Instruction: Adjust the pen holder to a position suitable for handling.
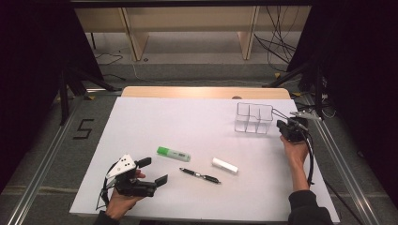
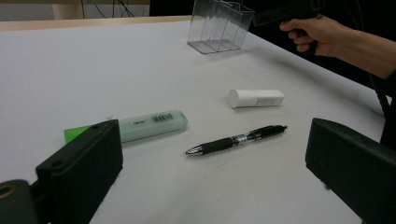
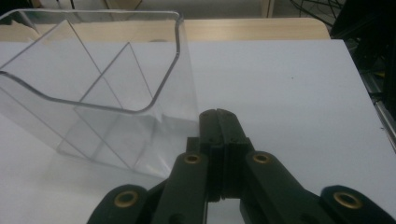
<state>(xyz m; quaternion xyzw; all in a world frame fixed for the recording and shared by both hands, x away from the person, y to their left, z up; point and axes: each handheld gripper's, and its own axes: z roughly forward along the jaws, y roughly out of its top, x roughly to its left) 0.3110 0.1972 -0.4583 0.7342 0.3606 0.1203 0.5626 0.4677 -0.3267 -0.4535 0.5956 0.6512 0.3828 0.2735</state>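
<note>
1. From the high view, we've got the right gripper up near the desk's far right corner, nose almost against the clear organizer. That box stands upright by the far edge, open tops up, likely so the loose items can drop in. Our left gripper rests near the near left corner, jaws spread wide, parked beside the green highlighter, black pen and white tube, which lie in a loose row across the near middle of the desk.

2. Left gripper view now: both jaws stand far apart with nothing between them. The highlighter, pen and tube all lie flat ahead, apart from one another, each free for a pick. Farther off, the organizer and the other hand beside it.

3. Right gripper view: the right gripper has its jaws pressed together, holding nothing, tip just beside the organizer's near wall. We'd judge closed jaws suit nudging the box; whether they touch it, we can't tell.
</note>
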